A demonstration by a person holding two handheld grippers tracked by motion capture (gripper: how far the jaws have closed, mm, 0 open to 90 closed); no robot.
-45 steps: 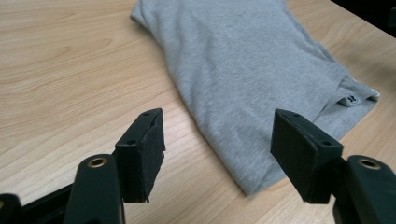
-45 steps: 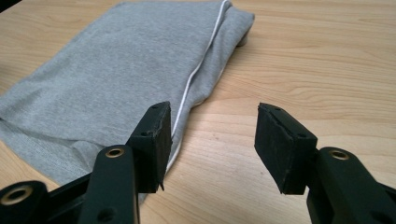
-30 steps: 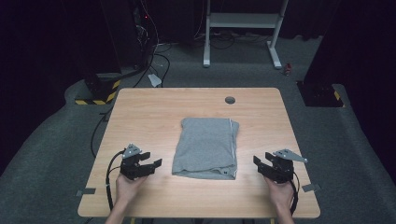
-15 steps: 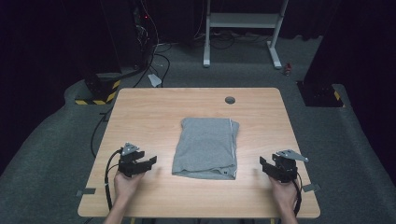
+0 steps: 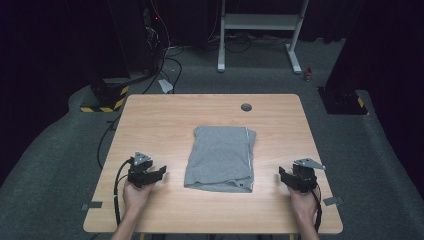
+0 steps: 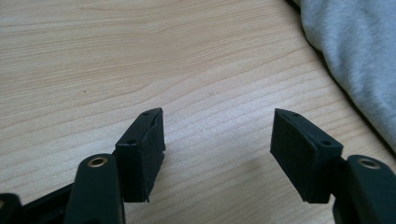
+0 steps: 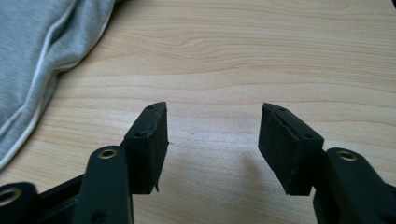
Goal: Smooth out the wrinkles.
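A grey folded garment (image 5: 222,157) lies flat in the middle of the wooden table (image 5: 165,120). My left gripper (image 5: 159,172) rests low over the table to the garment's left, its jaws open and pointing toward it. In the left gripper view the left gripper (image 6: 217,140) holds nothing, and the garment (image 6: 355,56) lies at the upper right. My right gripper (image 5: 282,176) sits on the garment's right side, open. Its jaws have just been opening a little. In the right gripper view the right gripper (image 7: 212,140) has only bare wood in its gap, with the garment (image 7: 32,51) at the upper left.
A round cable hole (image 5: 246,107) sits near the table's far edge. Beyond the table are a white frame's legs (image 5: 295,60), cables and a yellow-and-black striped block (image 5: 102,102) on the dark floor. Grey tape tabs (image 5: 91,205) stick out at the near corners.
Both grippers have drawn slightly outward from the garment and sunk closer to the table. The garment has not moved.
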